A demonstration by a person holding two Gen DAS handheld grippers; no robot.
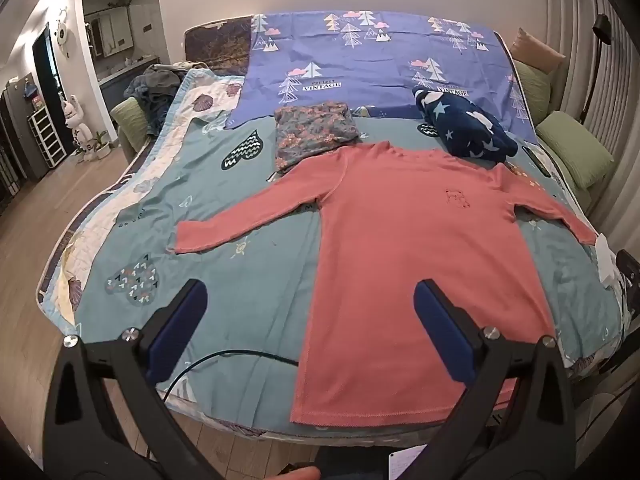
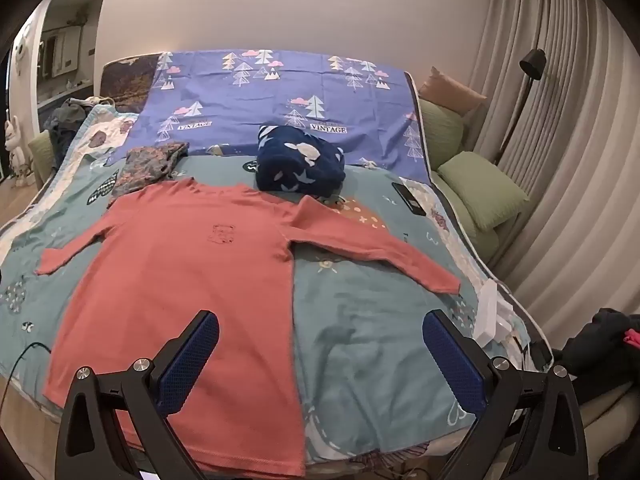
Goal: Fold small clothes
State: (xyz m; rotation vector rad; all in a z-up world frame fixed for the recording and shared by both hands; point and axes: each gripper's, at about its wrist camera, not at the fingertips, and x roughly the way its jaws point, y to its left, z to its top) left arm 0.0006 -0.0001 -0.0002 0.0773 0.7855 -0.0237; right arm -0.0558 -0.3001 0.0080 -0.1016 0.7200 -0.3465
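Bed (image 1: 248,280) with teal patterned cover: coral long-sleeved shirt (image 1: 408,240) lies flat, sleeves spread, unfolded; floral garment (image 1: 316,132) beyond appears already folded; left gripper (image 1: 310,320) and right gripper (image 2: 320,352) hover fully open, empty

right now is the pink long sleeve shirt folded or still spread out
Spread out. The pink shirt lies flat on the bed, both sleeves stretched out sideways, hem at the near edge; no fold made yet.

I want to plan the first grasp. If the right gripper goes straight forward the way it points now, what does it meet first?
Most likely the right gripper, open and empty, meets the coral long-sleeved shirt near its right side edge, or the teal bedsheet just beside it. Depth is unclear, but nothing stands in between.
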